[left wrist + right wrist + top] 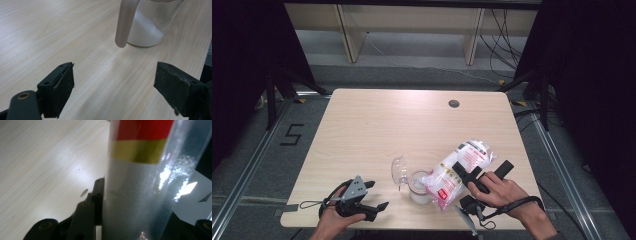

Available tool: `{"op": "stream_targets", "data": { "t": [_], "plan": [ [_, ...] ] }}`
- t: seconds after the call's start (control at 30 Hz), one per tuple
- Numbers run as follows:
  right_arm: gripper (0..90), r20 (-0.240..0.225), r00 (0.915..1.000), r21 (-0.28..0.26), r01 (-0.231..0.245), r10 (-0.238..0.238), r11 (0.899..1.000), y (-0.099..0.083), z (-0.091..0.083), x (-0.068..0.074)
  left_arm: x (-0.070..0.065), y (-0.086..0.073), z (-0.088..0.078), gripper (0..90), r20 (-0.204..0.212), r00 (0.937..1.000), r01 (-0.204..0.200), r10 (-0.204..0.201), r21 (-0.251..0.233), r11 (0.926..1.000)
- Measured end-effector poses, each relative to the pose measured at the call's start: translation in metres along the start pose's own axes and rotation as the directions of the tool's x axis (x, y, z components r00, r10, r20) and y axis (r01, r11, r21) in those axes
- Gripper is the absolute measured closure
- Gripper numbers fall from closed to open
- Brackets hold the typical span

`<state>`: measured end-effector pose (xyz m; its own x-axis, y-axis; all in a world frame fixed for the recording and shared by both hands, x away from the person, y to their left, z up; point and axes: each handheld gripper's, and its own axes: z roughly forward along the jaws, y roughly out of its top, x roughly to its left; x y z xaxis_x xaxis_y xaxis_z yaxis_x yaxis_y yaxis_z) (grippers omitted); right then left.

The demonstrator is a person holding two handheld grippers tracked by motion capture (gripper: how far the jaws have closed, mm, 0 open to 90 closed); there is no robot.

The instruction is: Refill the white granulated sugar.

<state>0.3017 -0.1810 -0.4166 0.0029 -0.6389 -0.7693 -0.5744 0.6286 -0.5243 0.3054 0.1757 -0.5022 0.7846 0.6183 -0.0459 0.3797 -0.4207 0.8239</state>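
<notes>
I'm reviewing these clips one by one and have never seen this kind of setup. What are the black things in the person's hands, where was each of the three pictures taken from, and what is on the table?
There is no robot: a person holds a hand-operated pair of tongs in each hand. The high view looks down on the wooden table from above the person. The other two pictures come from cameras riding on the tongs, looking along their black jaws.

The left tongs stand open with nothing between them, near the table's front edge. Their camera faces a clear jar partly filled with white powder, with its handle in front.

The right tongs are closed on a plastic bag with a red and yellow label, holding it tilted, its low end at the jar, seemingly to pour. Beside the jar is a clear lid.
</notes>
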Motion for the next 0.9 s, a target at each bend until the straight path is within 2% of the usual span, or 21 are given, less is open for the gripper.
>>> {"op": "stream_targets", "data": {
  "t": [0.07,0.33,0.43,0.5,0.53,0.63,0.67,0.73,0.8,0.9],
  "plan": [
    [70.2,-0.002,1.0,0.004,0.005,-0.005,1.0,-0.0003,-0.0003,-0.0002,-0.0012,-0.0003,0.0005,15.7,0.002,0.9999,0.011,-0.011,-0.009,0.9999],
    [70.5,-0.007,0.9998,0.007,0.019,-0.019,1.0,-0.0011,-0.0012,-0.0009,-0.001,-0.0003,0.0003,15.7,0.003,0.9999,0.011,-0.011,-0.008,0.9999],
    [70.7,-0.006,0.9999,0.007,0.014,-0.014,1.0,-0.0013,-0.0012,-0.0002,-0.0004,-0.0003,0.0,15.7,0.0,1.0,0.006,-0.006,-0.004,1.0],
    [70.8,-0.011,0.9999,0.011,-0.011,0.011,1.0,-0.0018,-0.0009,0.0019,-0.0008,-0.0003,0.0002,15.7,0.002,1.0,0.009,-0.009,-0.006,0.9999],
    [70.8,-0.018,0.9997,0.02,0.019,-0.018,1.0,-0.0025,-0.0017,-0.0001,-0.001,-0.0003,0.0003,15.7,0.003,0.9999,0.011,-0.011,-0.008,0.9999],
    [70.8,-0.021,0.9995,0.021,0.026,-0.026,0.999,-0.0027,-0.002,-0.0006,-0.0011,-0.0003,0.0003,15.7,0.002,0.9999,0.011,-0.011,-0.009,0.9999],
    [70.9,-0.013,0.9981,0.015,0.06,-0.06,0.998,-0.0023,-0.0028,-0.0027,-0.001,-0.0003,0.0003,15.7,0.002,0.9999,0.01,-0.01,-0.008,0.9999],
    [70.9,-0.015,0.9982,0.016,0.059,-0.058,0.998,-0.0025,-0.0033,-0.0026,-0.001,-0.0003,0.0003,15.7,0.003,0.9999,0.01,-0.01,-0.007,0.9999],
    [71.0,-0.019,0.9991,0.025,0.038,-0.037,0.999,-0.0034,-0.0036,-0.0018,-0.0012,-0.0003,0.0002,15.7,0.003,1.0,0.009,-0.009,-0.009,0.9999],
    [71.1,-0.018,0.9988,0.029,0.047,-0.046,0.999,-0.0038,-0.0042,-0.0024,-0.0009,-0.0003,0.0001,15.7,0.003,0.9999,0.01,-0.01,-0.008,0.9999]
  ]
}}
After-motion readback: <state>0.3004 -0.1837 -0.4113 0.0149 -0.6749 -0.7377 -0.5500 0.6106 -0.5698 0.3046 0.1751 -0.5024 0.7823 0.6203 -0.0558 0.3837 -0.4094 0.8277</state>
